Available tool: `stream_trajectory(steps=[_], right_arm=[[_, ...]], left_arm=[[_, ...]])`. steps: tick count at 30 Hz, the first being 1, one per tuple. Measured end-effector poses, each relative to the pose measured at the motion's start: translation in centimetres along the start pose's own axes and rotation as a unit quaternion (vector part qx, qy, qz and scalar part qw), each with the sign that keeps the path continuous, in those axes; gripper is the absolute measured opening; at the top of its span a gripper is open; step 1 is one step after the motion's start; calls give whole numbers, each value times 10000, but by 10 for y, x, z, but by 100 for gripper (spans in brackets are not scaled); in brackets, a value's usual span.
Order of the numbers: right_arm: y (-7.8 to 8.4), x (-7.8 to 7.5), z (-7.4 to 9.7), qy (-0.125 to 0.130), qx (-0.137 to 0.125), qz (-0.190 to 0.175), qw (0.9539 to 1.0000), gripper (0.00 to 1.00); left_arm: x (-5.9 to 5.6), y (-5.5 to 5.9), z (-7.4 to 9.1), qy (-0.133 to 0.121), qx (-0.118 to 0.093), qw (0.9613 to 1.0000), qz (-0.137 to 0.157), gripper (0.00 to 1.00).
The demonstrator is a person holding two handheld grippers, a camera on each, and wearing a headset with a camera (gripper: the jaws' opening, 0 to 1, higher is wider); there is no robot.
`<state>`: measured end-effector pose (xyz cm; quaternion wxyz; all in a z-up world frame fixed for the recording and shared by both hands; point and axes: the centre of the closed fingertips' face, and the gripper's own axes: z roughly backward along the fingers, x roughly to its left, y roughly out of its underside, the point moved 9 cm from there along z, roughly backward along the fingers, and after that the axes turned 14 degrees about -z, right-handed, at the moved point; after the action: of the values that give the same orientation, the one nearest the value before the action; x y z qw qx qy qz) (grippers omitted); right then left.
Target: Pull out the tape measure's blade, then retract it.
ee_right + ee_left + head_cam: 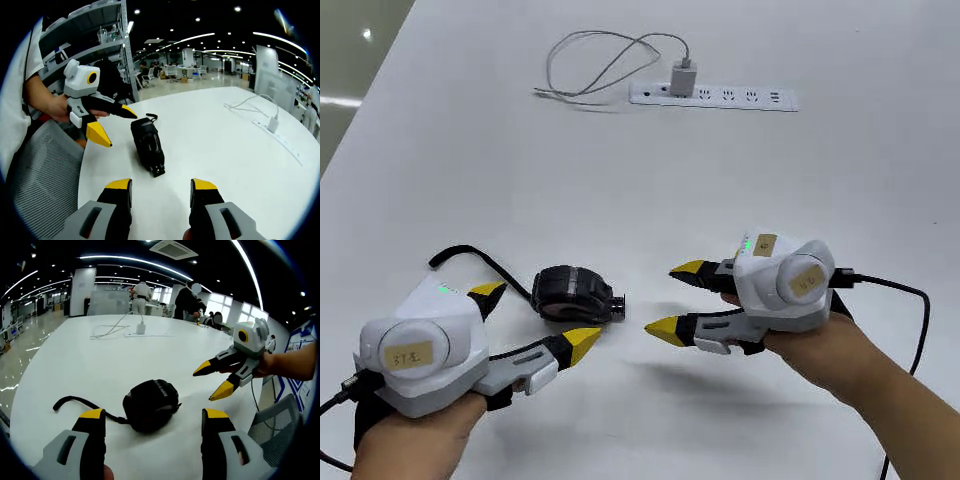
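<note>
A black tape measure (572, 293) lies on the white table (620, 170), its black wrist strap (470, 258) trailing to the left and its blade fully inside. My left gripper (535, 318) is open, and its yellow-tipped jaws flank the case from the near left without touching it. My right gripper (675, 300) is open too, a short way to the right of the case, pointing at it. In the left gripper view the tape measure (151, 405) sits just beyond the jaws, with the right gripper (215, 380) past it. In the right gripper view the tape measure (149, 145) lies ahead, the left gripper (116, 125) beyond.
A white power strip (715, 96) with a plugged-in charger (683, 76) and a looped white cable (600, 62) lies at the far side of the table. Mesh chair backs (42, 175) stand by the table edge. People stand far behind the table (145, 332).
</note>
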<state>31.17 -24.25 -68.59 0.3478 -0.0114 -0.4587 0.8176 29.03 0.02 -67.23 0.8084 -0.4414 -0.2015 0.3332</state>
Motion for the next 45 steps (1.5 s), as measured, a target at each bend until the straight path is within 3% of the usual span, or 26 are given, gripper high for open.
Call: stream_trajectory(steps=[8,17,30,42,45], right_arm=[[6,0,23,185,-123,-95,9997,48],[22,-2,44,398,-107,-165,9990,57],[49,5,68,639,96,-199,9977,68],[62,11,89,787,153,-281,9964,81],[65,10,95,841,169,-314,9958,83]], left_arm=[[7,8,13,181,27,9997,-179,78],[6,15,26,312,34,9991,-289,82],[7,23,41,462,117,9983,-340,84],[11,31,51,575,196,9967,-546,87],[12,32,55,627,120,9966,-530,89]])
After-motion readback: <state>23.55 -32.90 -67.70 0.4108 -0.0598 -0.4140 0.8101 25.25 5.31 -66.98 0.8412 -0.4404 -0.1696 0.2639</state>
